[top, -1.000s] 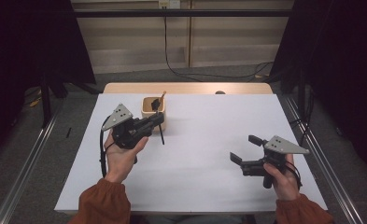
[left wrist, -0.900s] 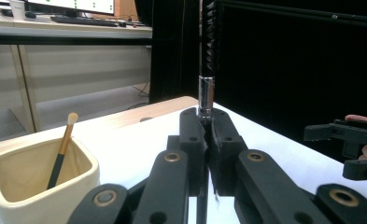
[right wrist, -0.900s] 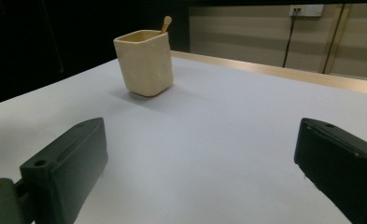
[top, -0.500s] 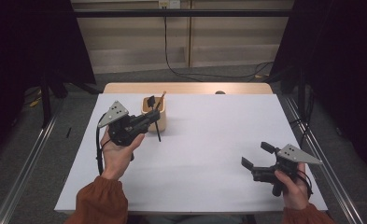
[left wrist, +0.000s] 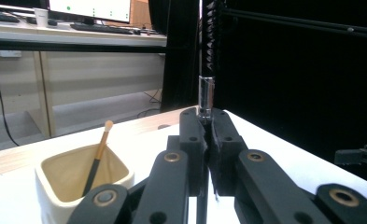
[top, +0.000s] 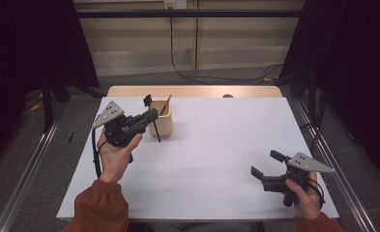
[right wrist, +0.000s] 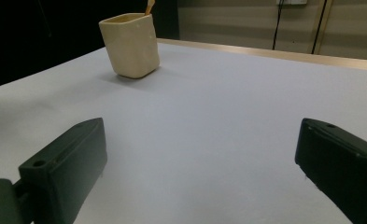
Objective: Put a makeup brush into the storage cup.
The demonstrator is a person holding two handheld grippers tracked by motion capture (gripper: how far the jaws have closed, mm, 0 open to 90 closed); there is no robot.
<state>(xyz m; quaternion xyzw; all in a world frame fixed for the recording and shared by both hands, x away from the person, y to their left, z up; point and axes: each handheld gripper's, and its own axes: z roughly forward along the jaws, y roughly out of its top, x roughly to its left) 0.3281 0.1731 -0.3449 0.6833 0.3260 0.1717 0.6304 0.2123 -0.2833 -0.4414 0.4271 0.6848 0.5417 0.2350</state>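
The left gripper (top: 150, 115), jaws clamped on a thin black brush with a bristled head and silver ferrule (left wrist: 206, 56), holds it upright just beside the cream square ceramic cup (top: 161, 123) near the far left corner of the white-covered desk (top: 216, 159). An orange-tipped wooden-handled brush (left wrist: 97, 156) already leans inside the cup. The step in hand looks like dropping the black brush in: the next move calls for carrying its lower end over the rim, then opening. The right gripper (top: 267, 164) hovers wide open, empty, near the right edge, well apart. The desk's middle is free room.
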